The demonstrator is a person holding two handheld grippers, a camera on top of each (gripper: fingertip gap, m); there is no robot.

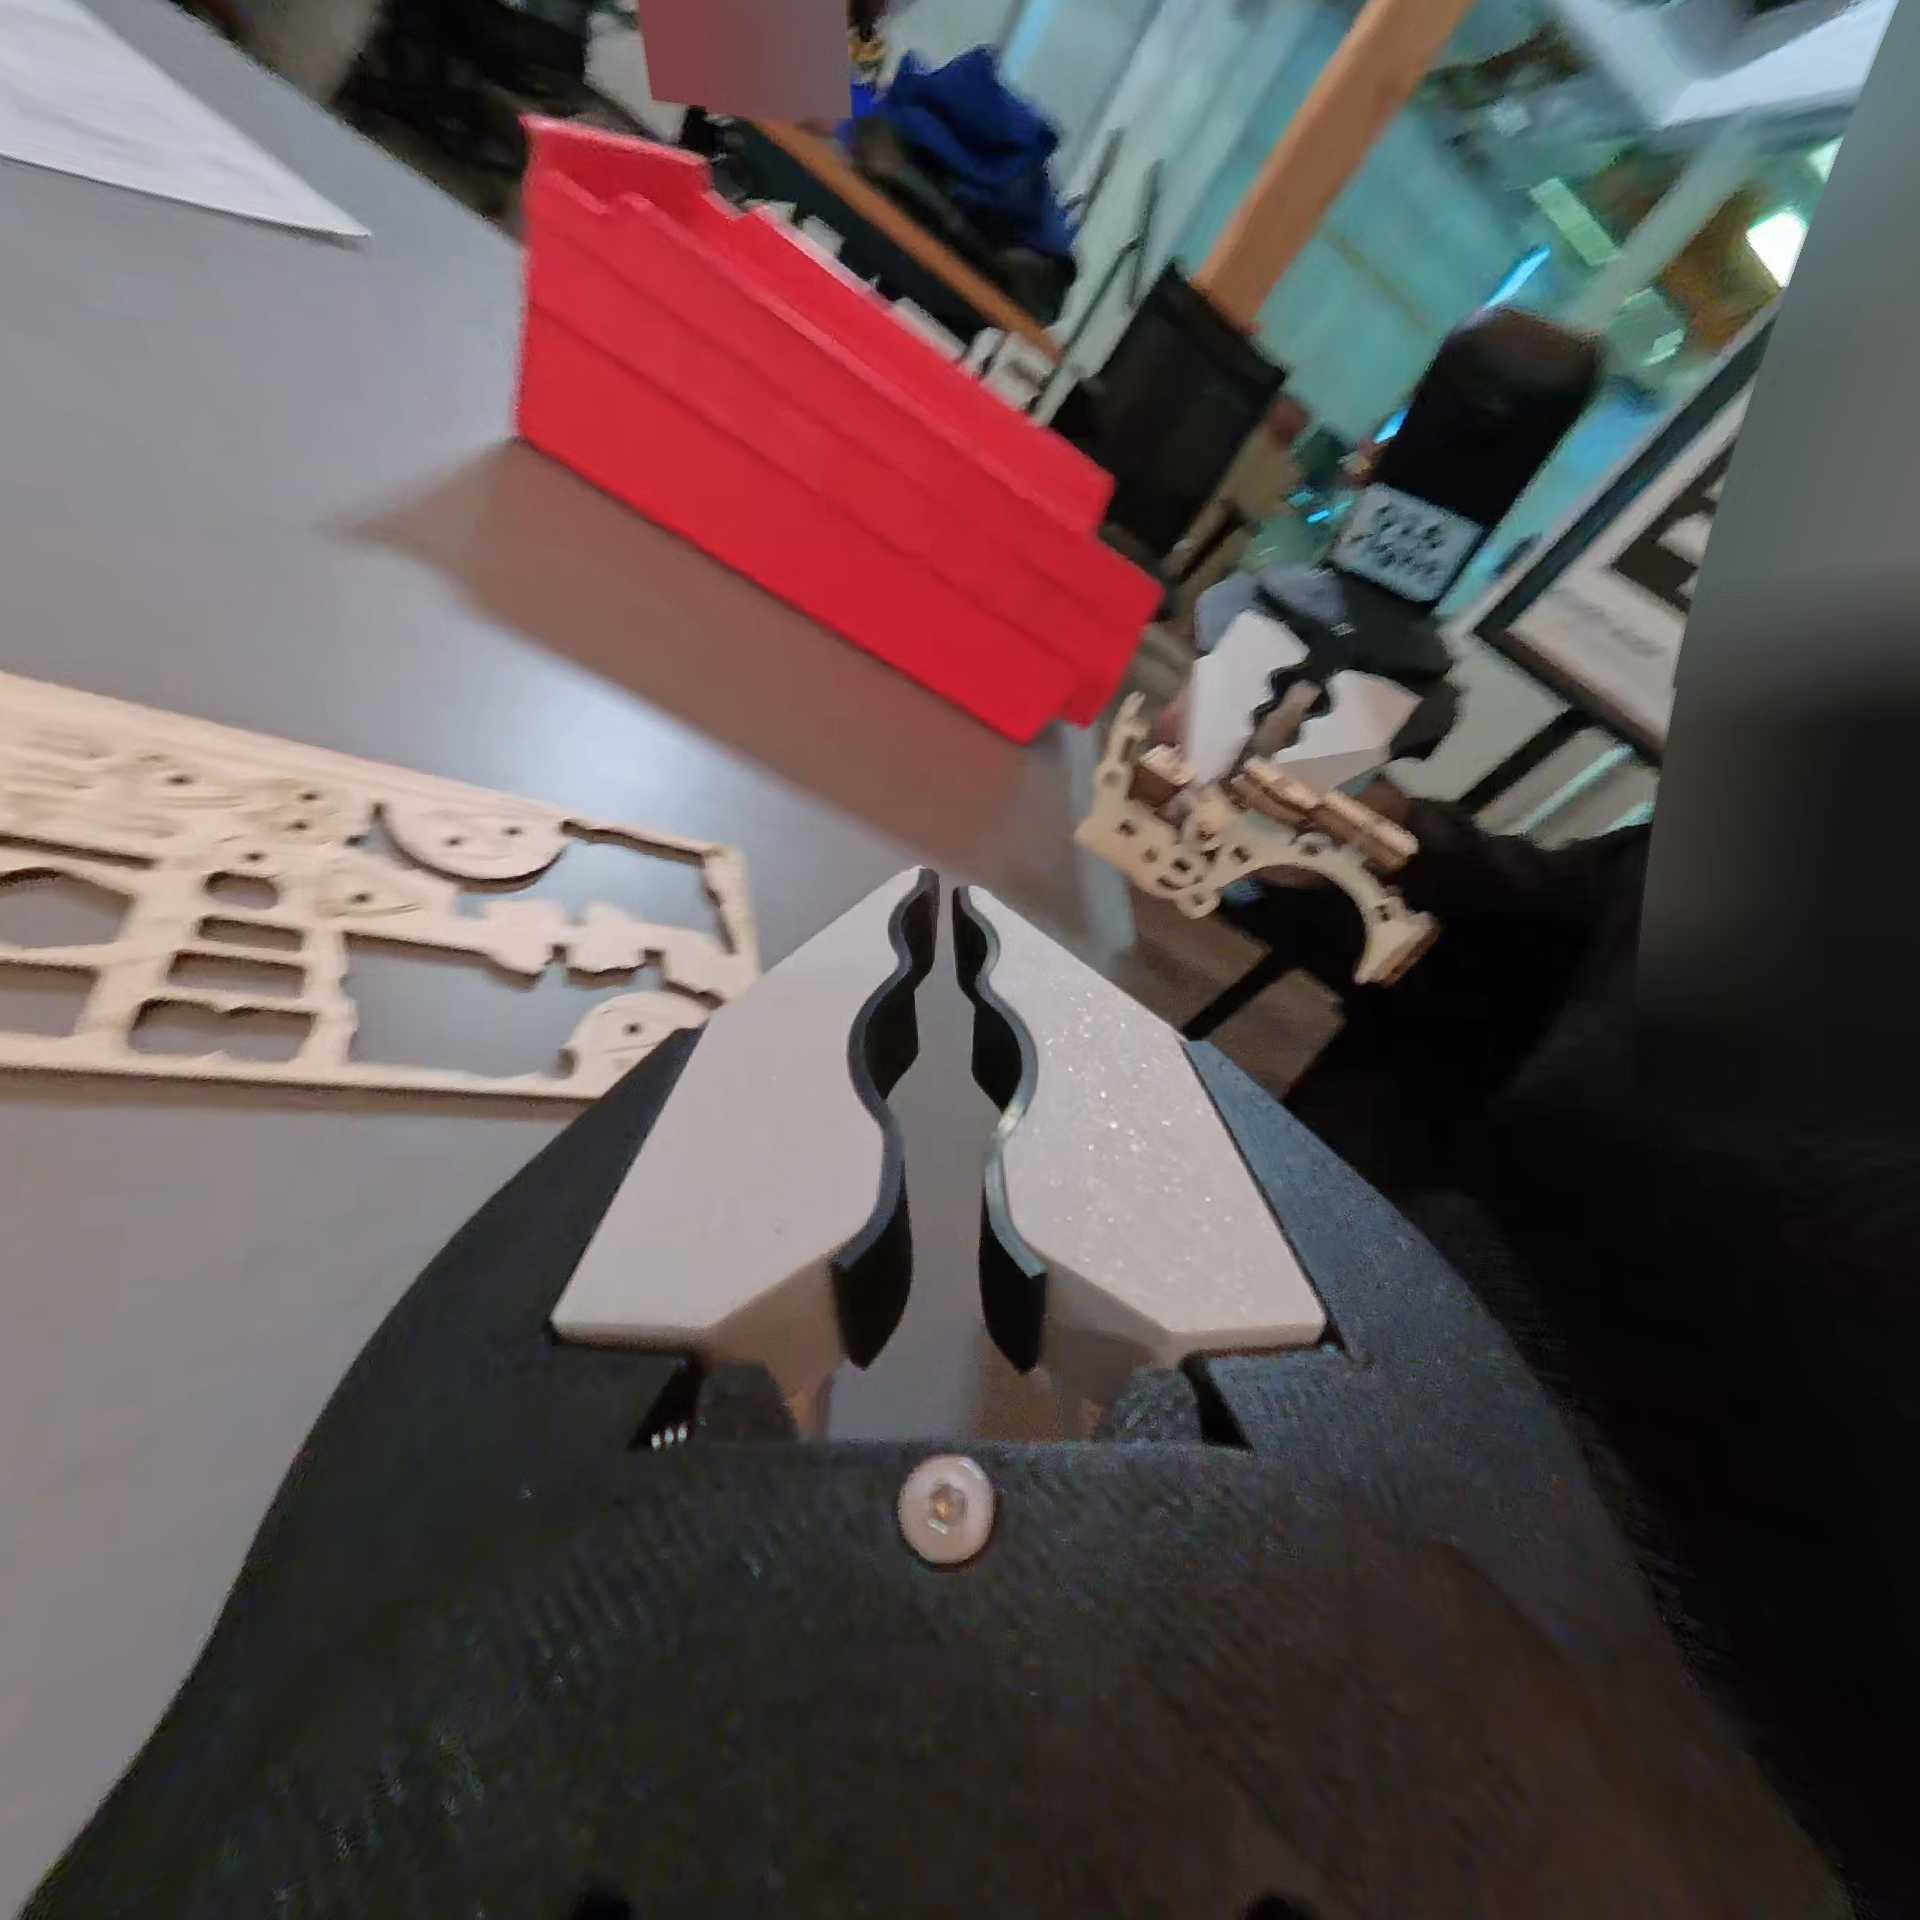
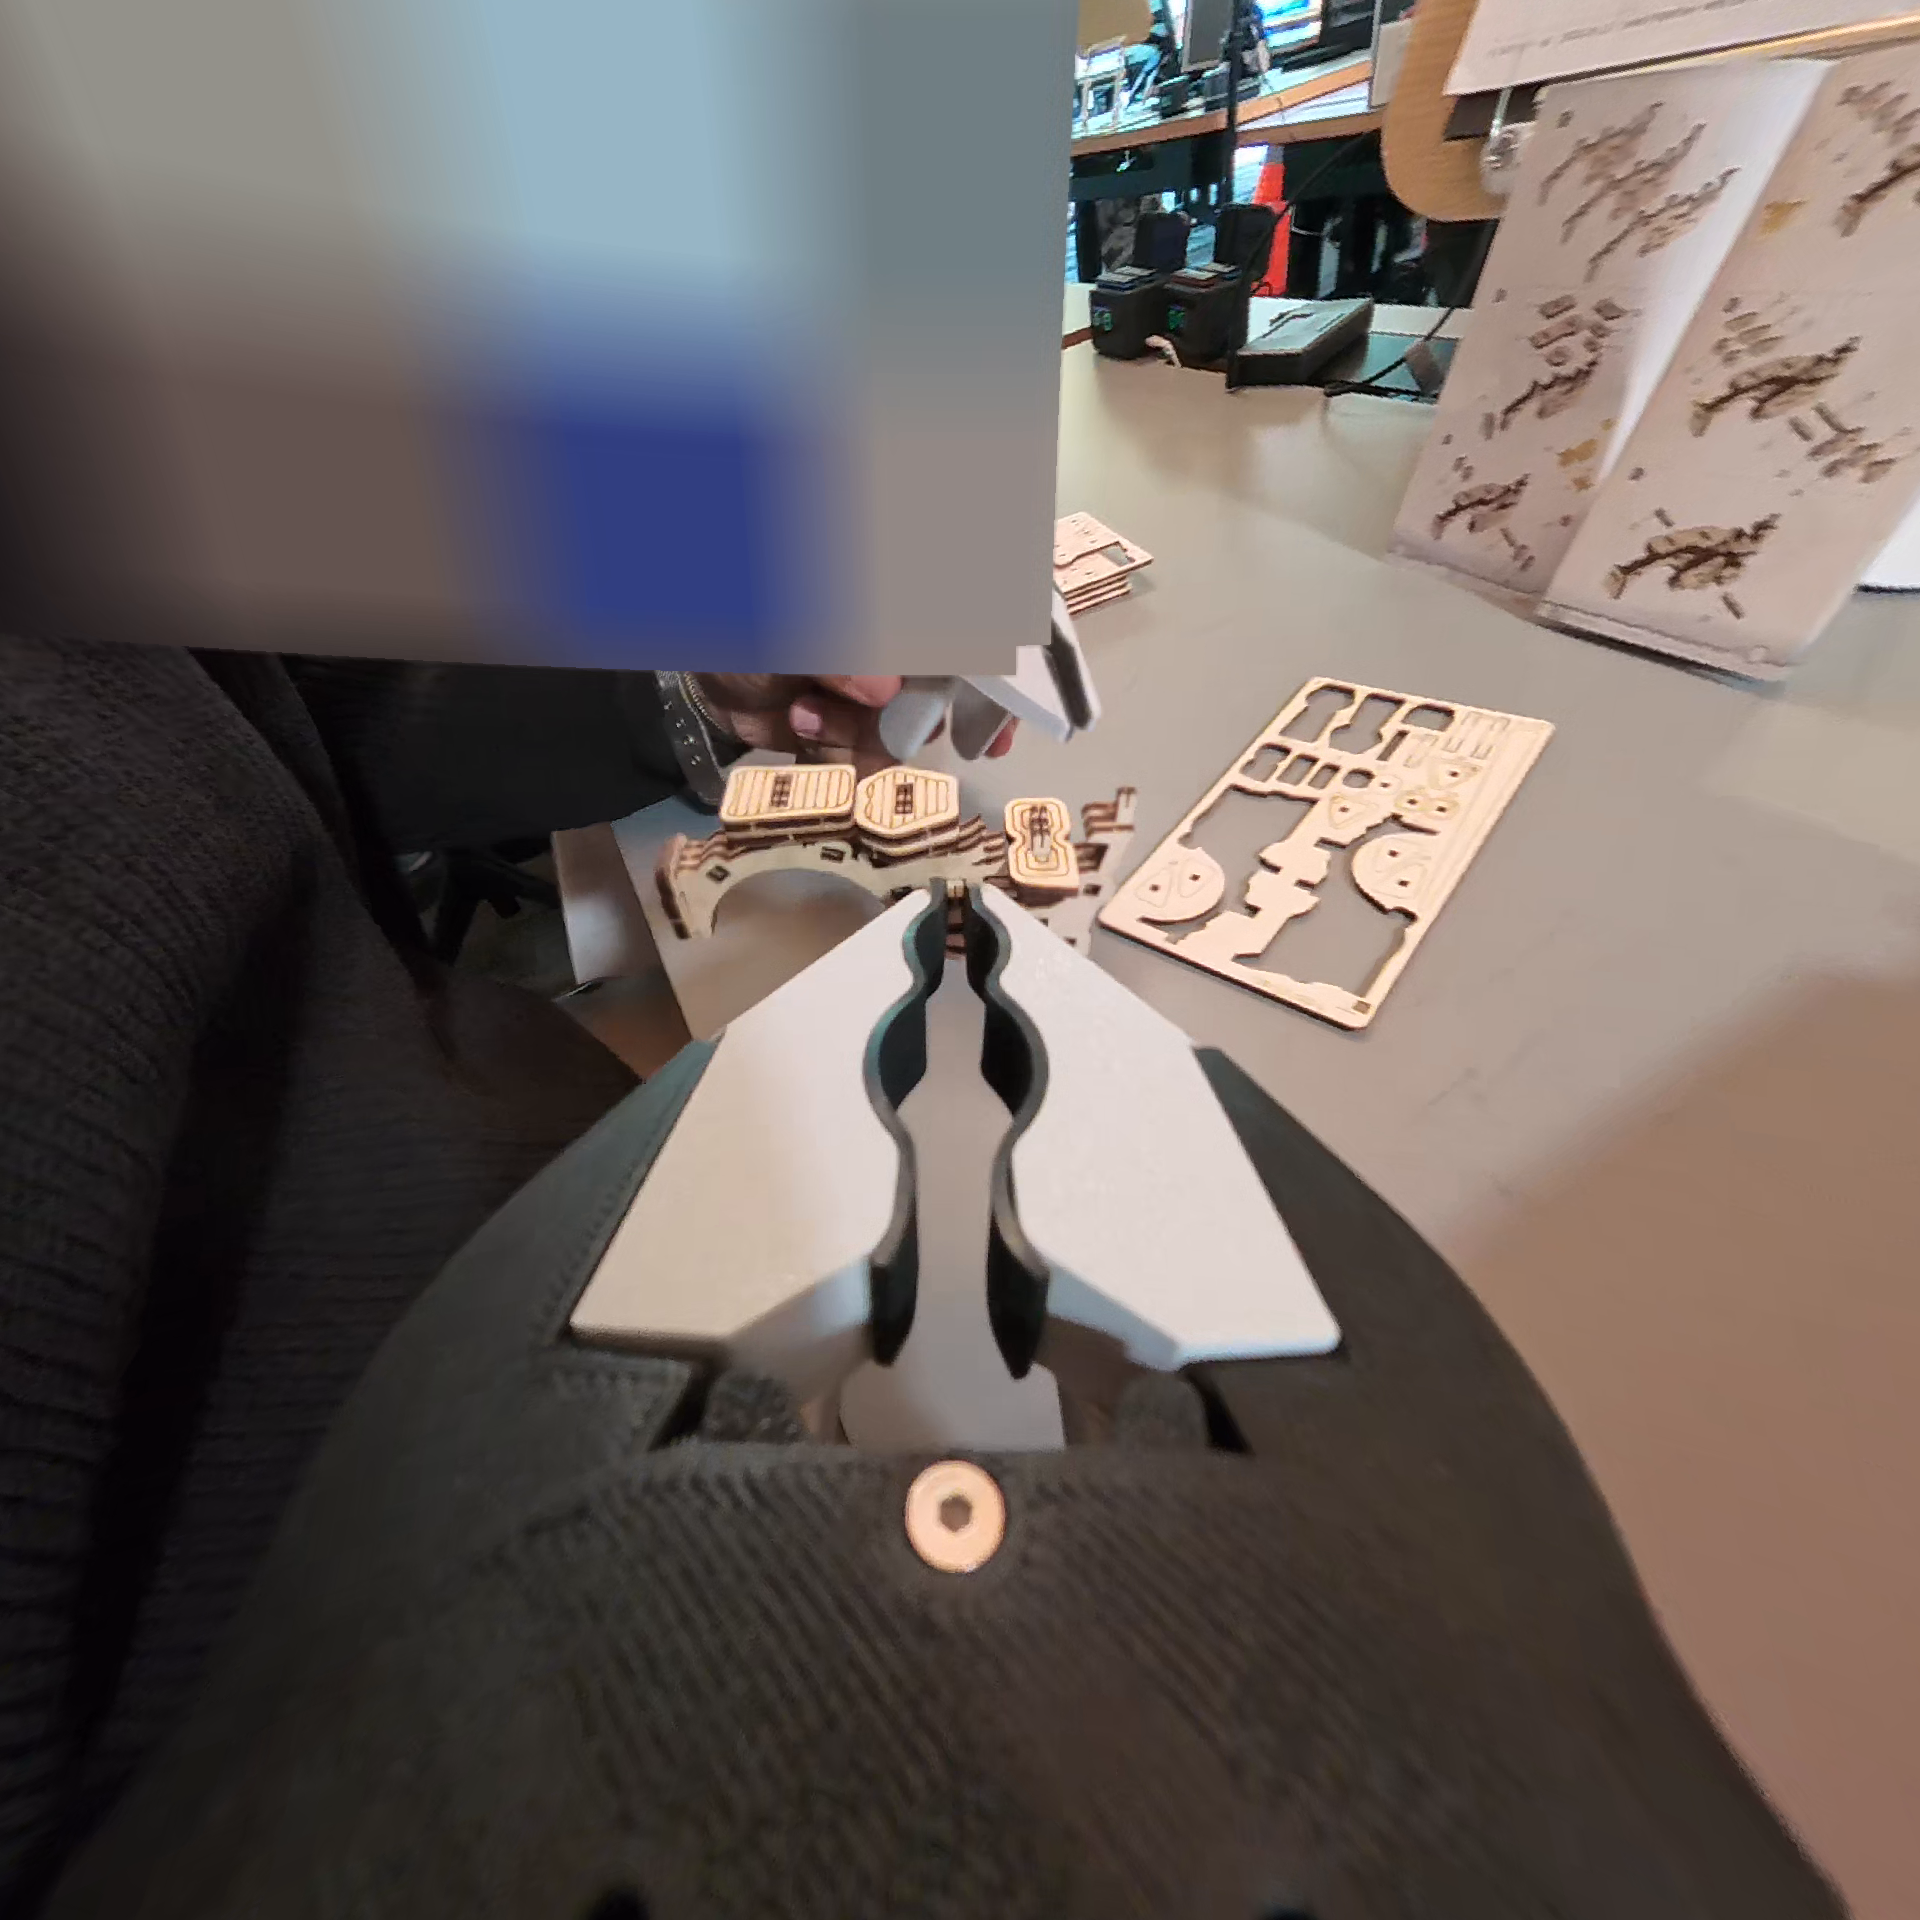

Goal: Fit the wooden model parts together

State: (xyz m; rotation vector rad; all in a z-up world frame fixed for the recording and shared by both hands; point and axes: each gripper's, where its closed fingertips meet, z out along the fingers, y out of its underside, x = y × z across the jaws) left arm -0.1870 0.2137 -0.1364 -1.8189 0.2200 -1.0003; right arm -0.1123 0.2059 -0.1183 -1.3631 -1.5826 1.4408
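The part-built wooden model point(image 2: 831, 842) is at the table's near edge, with a curved arch below and small slatted plates on top. My right gripper point(image 2: 956, 896) is shut on a thin tab at the model's near edge. In the left wrist view the right gripper point(image 1: 1288, 717) shows clamped on the model point(image 1: 1226, 842) from above. My left gripper point(image 1: 945, 883) hovers over the table left of the model, its jaws nearly touching and empty. It also shows in the right wrist view point(image 2: 997, 696), just behind the model.
A laser-cut wooden sheet point(image 1: 364, 935) with parts punched out lies flat beside the model point(image 2: 1330, 852). A red stepped box point(image 1: 790, 436) stands behind it. Instruction sheets point(image 2: 1662, 364) stand at the back right. A small stack of wooden sheets point(image 2: 1096, 556) lies further back. A person's hand point(image 2: 831, 717) holds the left gripper. Some 9 cm of space lies between my two pairs of fingers.
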